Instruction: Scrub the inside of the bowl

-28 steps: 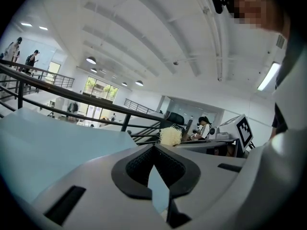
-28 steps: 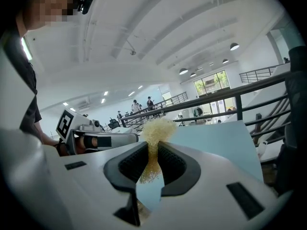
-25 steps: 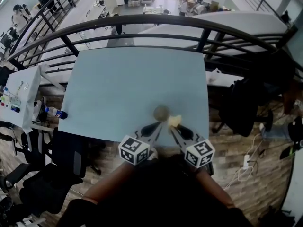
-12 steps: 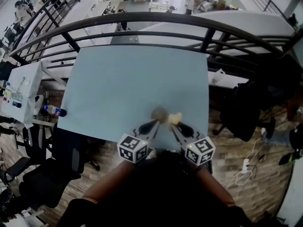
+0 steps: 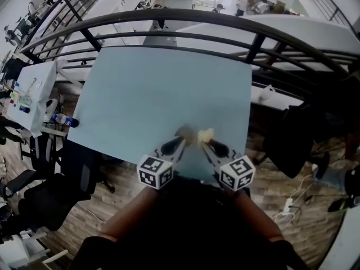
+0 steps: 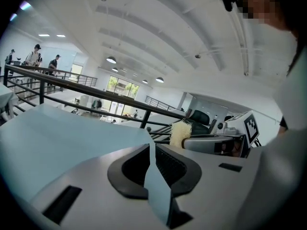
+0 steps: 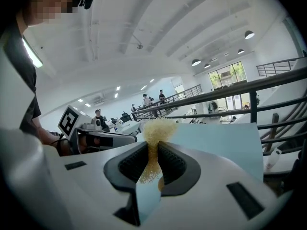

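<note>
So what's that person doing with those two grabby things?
A person holds a gripper in each hand at a light blue table. The right gripper is shut on a yellow scrubber, beside the small bowl, not in it. The left gripper is empty; its jaws have just been opening a little.

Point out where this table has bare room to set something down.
The table is bare from its far edge by the railing down to the bowl. It is crowded only at the near edge, around the bowl and the scrubber in the right gripper.
</note>
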`<state>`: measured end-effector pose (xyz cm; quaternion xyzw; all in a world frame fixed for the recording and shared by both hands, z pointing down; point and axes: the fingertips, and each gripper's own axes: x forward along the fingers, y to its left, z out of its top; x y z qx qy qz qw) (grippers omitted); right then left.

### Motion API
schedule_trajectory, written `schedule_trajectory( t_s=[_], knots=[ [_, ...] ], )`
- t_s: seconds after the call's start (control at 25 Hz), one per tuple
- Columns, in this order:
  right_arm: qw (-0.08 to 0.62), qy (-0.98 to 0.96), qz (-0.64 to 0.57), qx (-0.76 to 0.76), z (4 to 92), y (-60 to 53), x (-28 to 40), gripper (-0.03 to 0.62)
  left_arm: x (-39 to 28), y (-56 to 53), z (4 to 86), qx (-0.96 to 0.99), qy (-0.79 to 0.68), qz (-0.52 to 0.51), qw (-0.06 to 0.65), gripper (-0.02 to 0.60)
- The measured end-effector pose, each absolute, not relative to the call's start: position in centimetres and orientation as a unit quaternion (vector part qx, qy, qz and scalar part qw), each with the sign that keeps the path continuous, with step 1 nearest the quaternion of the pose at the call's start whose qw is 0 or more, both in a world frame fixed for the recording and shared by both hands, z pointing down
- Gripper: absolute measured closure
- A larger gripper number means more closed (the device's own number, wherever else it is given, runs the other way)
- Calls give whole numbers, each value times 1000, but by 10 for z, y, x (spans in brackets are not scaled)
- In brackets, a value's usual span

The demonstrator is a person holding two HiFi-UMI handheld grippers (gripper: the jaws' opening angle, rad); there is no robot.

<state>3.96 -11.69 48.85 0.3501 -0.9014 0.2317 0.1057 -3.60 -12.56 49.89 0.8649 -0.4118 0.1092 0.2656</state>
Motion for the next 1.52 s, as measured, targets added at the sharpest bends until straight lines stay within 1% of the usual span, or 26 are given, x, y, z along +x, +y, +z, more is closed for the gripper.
schedule_trajectory(
  t_s=[0.24,0.44,0.68,0.92,1.24,1.36,1.52],
  knots=[
    [134,-906,225,333,506,-126,35,528,-48,-136,519,845,-446,118,272,528],
    [153,-901,243,325,528,-136,23,527,-59,-145,550,834,-445,140,294,485],
    [177,-892,253,330,558,-155,12,527,-70,-162,594,830,-433,184,300,468],
    [193,-880,273,337,587,-172,5,527,-77,-175,632,819,-425,202,328,457],
    [214,-862,308,340,632,-191,-2,528,-78,-191,688,803,-399,239,372,402],
    [224,-858,315,337,646,-193,-6,528,-79,-193,704,799,-391,249,384,373],
    [236,-854,325,332,663,-193,-11,527,-82,-193,725,789,-385,264,401,359]
  ],
)
